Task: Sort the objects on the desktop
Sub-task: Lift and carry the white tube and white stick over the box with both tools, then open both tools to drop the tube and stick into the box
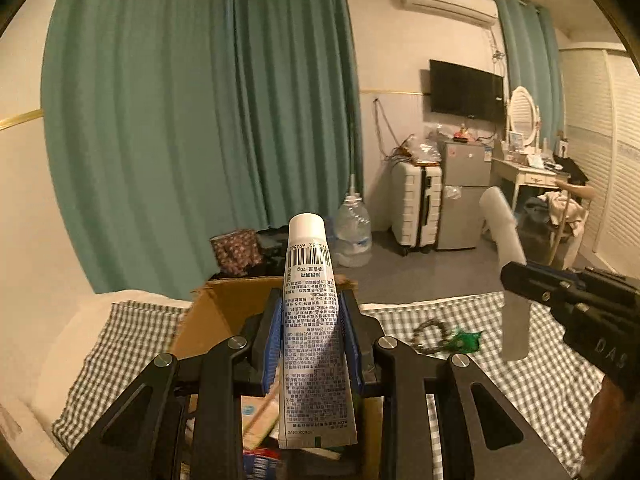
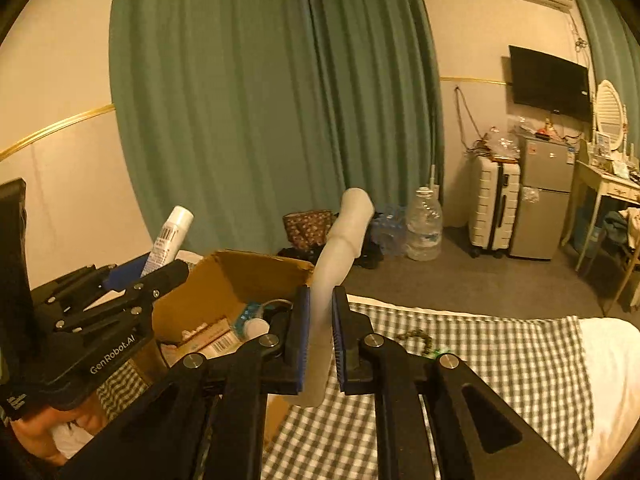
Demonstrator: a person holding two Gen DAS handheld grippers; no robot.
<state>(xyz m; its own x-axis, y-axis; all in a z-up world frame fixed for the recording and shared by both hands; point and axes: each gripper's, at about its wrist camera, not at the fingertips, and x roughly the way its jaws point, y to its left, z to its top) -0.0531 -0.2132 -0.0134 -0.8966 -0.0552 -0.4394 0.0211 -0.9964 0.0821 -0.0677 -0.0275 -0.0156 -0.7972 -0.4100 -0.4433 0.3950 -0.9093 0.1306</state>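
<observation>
My left gripper [image 1: 310, 300] is shut on a white printed tube [image 1: 310, 312], cap end up, held over the open cardboard box [image 1: 218, 316]. In the right wrist view that tube [image 2: 168, 240] and the left gripper [image 2: 160, 270] show at the left, above the box [image 2: 240, 276], which holds several small packages. My right gripper [image 2: 320, 292] is shut on a pale, matte white tube [image 2: 340, 256] that leans up and to the right, just right of the box. From the left wrist view, the right gripper [image 1: 516, 280] and its pale tube [image 1: 506, 240] hang over the checked cloth.
A beaded bracelet [image 1: 432, 334] and a green ornament [image 1: 468, 340] lie on the checked cloth [image 1: 520, 360] right of the box. A person's hand [image 2: 44, 428] holds the left gripper. Beyond are green curtains, a water jug [image 1: 354, 236], a suitcase and a fridge.
</observation>
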